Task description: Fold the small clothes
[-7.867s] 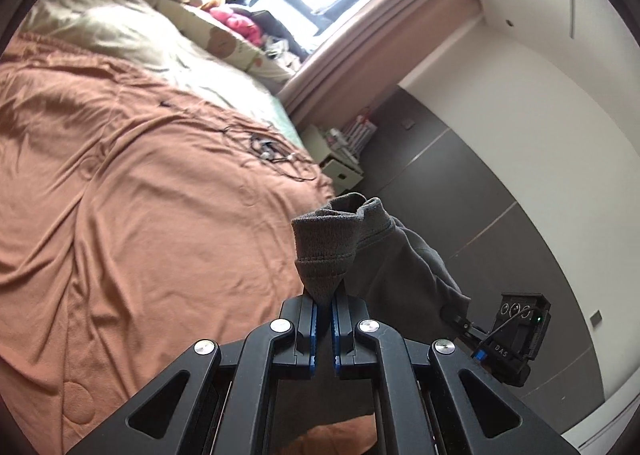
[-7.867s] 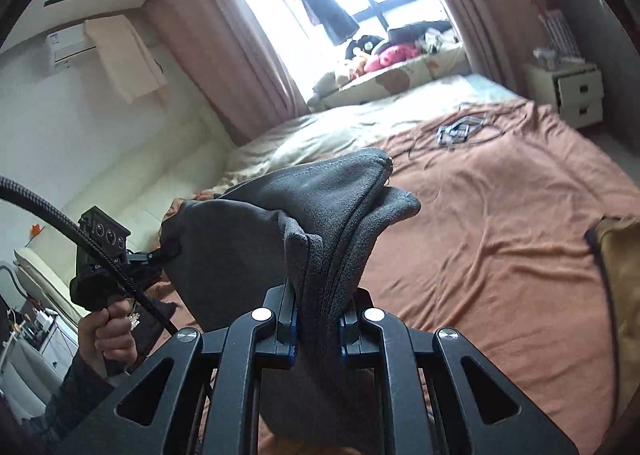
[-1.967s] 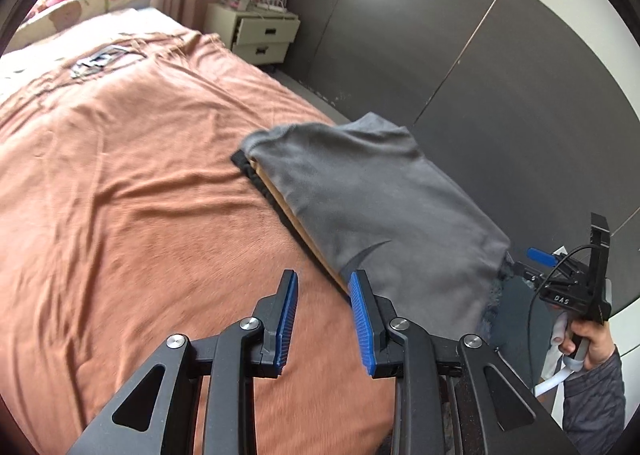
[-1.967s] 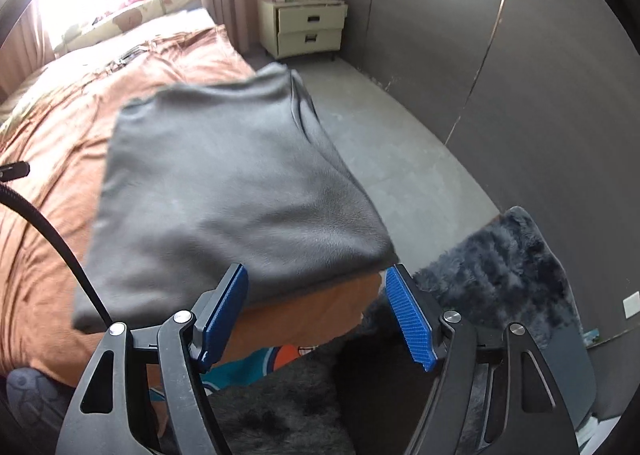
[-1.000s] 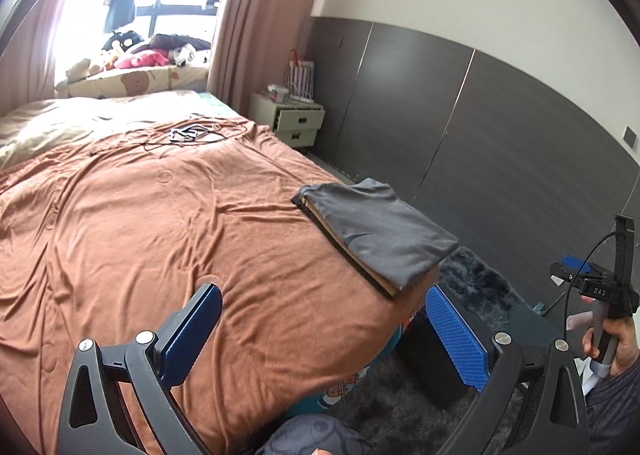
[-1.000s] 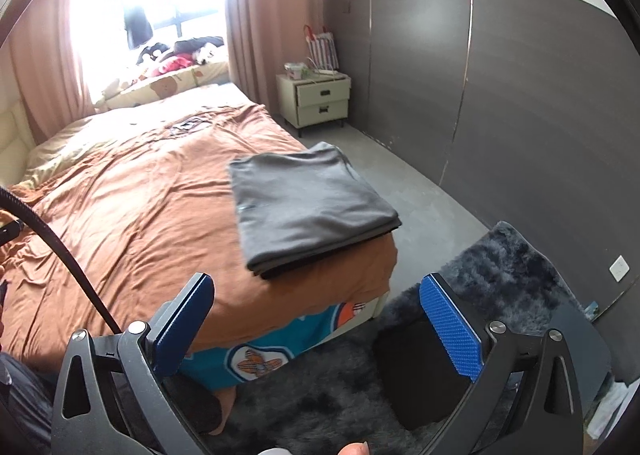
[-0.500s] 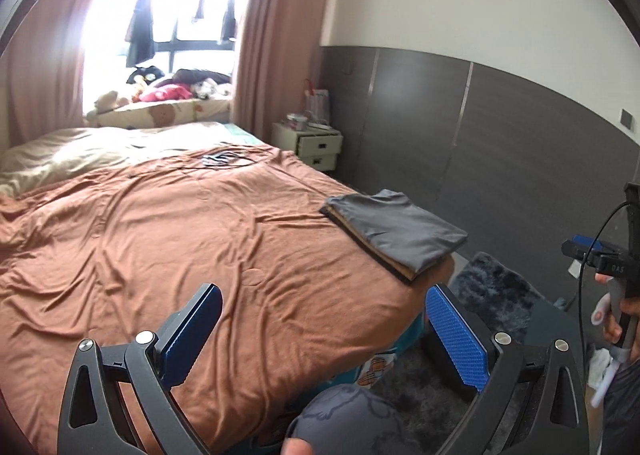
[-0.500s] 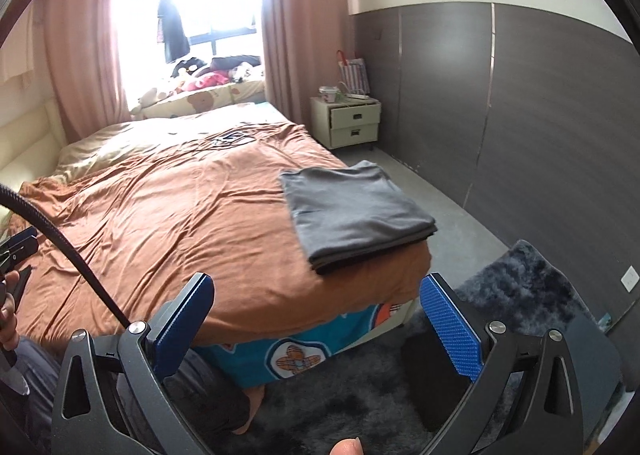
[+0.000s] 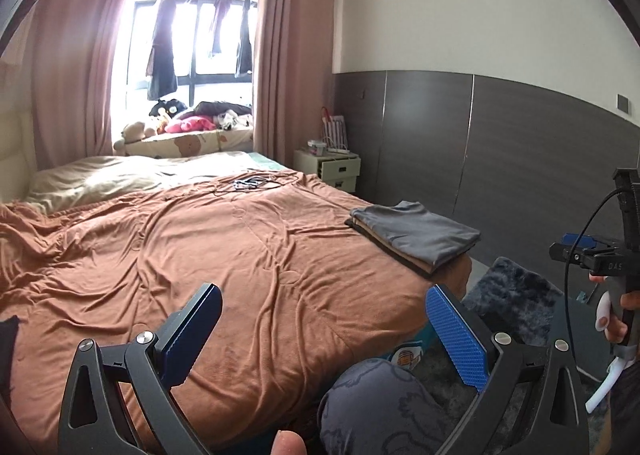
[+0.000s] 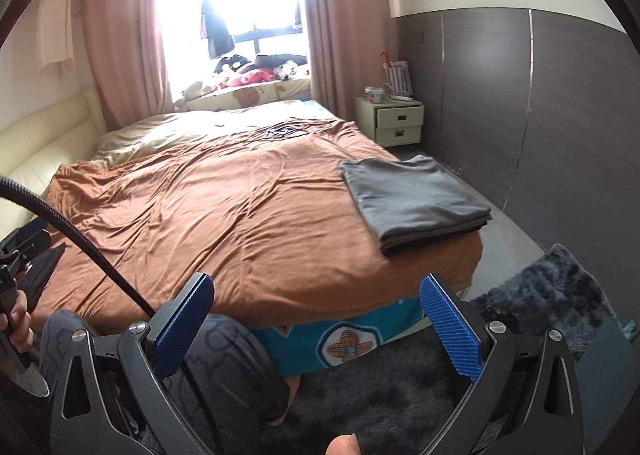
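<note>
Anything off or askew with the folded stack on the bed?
Mostly tidy. The grey folded garment lies flat on a stack at the corner of the bed, but the stack reaches right to the mattress edge, so it might slip. Both grippers, left and right, are open and empty.

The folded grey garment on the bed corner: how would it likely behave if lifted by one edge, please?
The folded grey garment looks soft, so it would probably droop and unfold. It lies atop other folded layers near the bed edge, so pushing may slide the stack off.

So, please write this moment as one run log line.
left gripper: open | right gripper: open | grey garment: folded, on stack, bed corner
</note>
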